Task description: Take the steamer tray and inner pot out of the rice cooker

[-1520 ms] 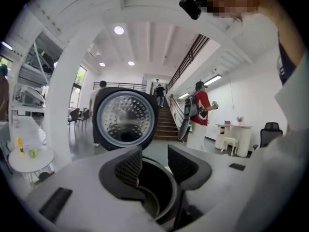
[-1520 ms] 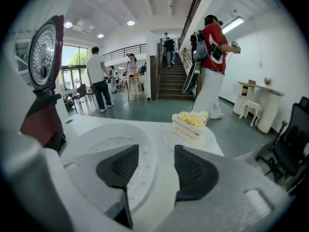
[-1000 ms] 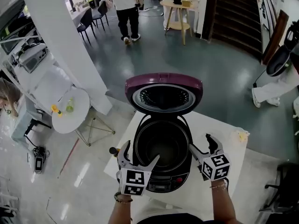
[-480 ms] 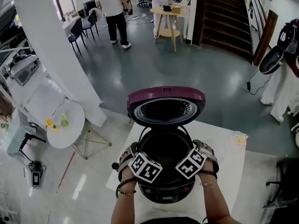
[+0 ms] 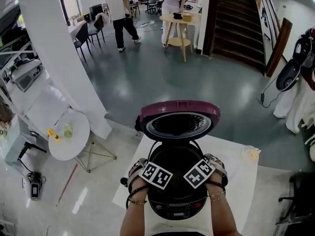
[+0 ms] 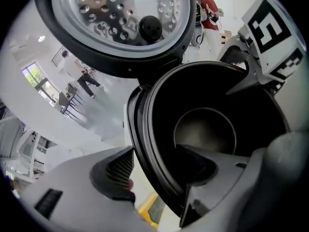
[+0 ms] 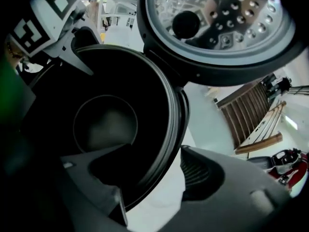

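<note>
The rice cooker (image 5: 177, 200) stands on the white table with its purple lid (image 5: 179, 113) swung up. Inside sits the black inner pot (image 6: 205, 129), which looks empty; I see no steamer tray. My left gripper (image 6: 154, 153) points steeply down and straddles the pot's left rim, one jaw inside, one outside. Its jaws have just been closing, but a gap still shows beside the outer pad. My right gripper (image 7: 157, 151) straddles the right rim (image 7: 174, 124) the same way, jaws also closing, pads still clear of it. Both marker cubes (image 5: 157, 176) (image 5: 199, 173) hover over the pot's mouth.
The white table (image 5: 236, 171) has a small yellow object (image 5: 253, 154) at its far right corner. A round white side table (image 5: 69, 132) with bottles and a white pillar (image 5: 59, 58) stand to the left. People, a wooden table (image 5: 179, 18) and a staircase (image 5: 236, 18) are far behind.
Both grippers have come down from the cooker's front corners, tipped steeply downward and moved inward over the pot's mouth. Their jaws now straddle the rim on either side.
</note>
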Demonstrator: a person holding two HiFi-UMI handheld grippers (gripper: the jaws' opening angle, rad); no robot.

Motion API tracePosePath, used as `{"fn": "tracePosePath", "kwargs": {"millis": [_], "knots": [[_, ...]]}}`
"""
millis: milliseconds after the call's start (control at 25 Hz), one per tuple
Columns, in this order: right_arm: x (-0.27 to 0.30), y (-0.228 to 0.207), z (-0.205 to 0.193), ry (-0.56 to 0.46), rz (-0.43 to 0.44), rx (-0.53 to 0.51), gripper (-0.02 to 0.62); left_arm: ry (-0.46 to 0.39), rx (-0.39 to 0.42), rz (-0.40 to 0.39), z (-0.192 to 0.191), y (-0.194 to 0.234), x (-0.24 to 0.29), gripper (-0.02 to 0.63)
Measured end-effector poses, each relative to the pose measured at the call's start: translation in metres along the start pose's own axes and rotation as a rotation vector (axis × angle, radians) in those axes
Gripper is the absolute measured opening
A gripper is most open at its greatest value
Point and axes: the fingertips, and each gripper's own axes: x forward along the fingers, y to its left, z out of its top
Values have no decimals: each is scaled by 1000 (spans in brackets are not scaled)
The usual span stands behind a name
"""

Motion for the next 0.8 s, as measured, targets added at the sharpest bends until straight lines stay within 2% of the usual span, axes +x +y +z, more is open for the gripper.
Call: {"fn": "tracePosePath", "kwargs": {"millis": [160, 320, 400, 600, 760, 800], "knots": [[-18, -5, 10, -82, -17, 60, 240, -50, -48, -20, 4, 3, -9, 247], [-35, -6, 18, -158, -45, 85, 190, -87, -58, -17, 6, 4, -19, 237], [-48, -6, 22, -200, -51, 98, 128, -115, -61, -20, 9, 5, -31, 211], [-90, -17, 32, -326, -88, 153, 103, -193, -70, -2, 20, 7, -63, 164], [-118, -20, 33, -411, -162, 190, 79, -255, -88, 25, 22, 5, -90, 68], [-123, -20, 33, -432, -177, 198, 71, -269, -92, 26, 22, 4, -95, 66]]}}
